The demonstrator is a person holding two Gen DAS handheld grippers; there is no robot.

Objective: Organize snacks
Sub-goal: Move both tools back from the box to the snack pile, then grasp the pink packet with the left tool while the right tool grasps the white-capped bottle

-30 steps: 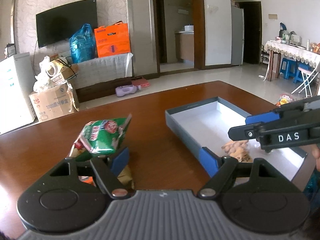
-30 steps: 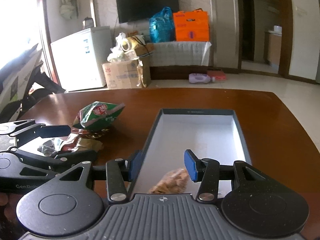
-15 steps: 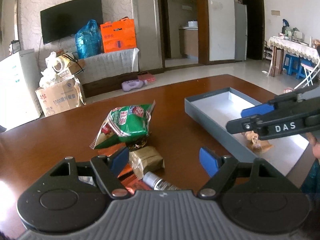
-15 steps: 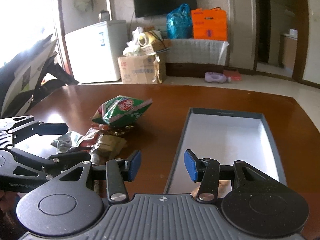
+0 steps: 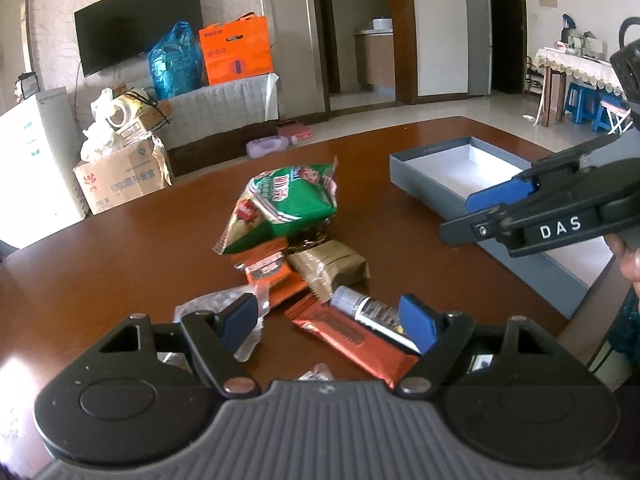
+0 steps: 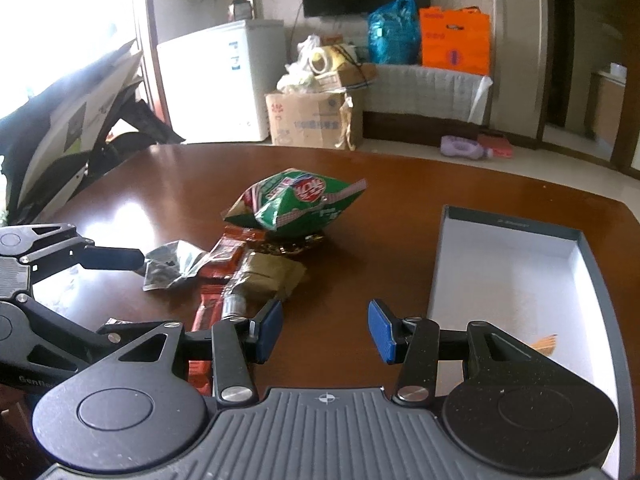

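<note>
A heap of snacks lies in the middle of the dark wooden table (image 5: 120, 248). On top sits a puffy green snack bag (image 5: 282, 206), resting on an orange packet (image 5: 266, 270) and a crumpled gold wrapper. Just beside these lie an olive-brown pouch (image 5: 330, 266), a long red-brown bar wrapper (image 5: 352, 340) with a small tube (image 5: 370, 312) across it, and a clear silvery packet (image 6: 172, 266) at the near left edge of the heap.

The left tool (image 5: 330, 318) hovers over the near end of the pile with its blue pads spread wide, nothing gripped between them. The right tool (image 6: 324, 330) stands partly open and empty above bare table, between the heap and the grey box (image 6: 596, 276). That shallow box, white inside, sits well apart from the pile on the right; something orange-tan (image 6: 544, 344) lies at its near end, mostly hidden behind the tool.
</note>
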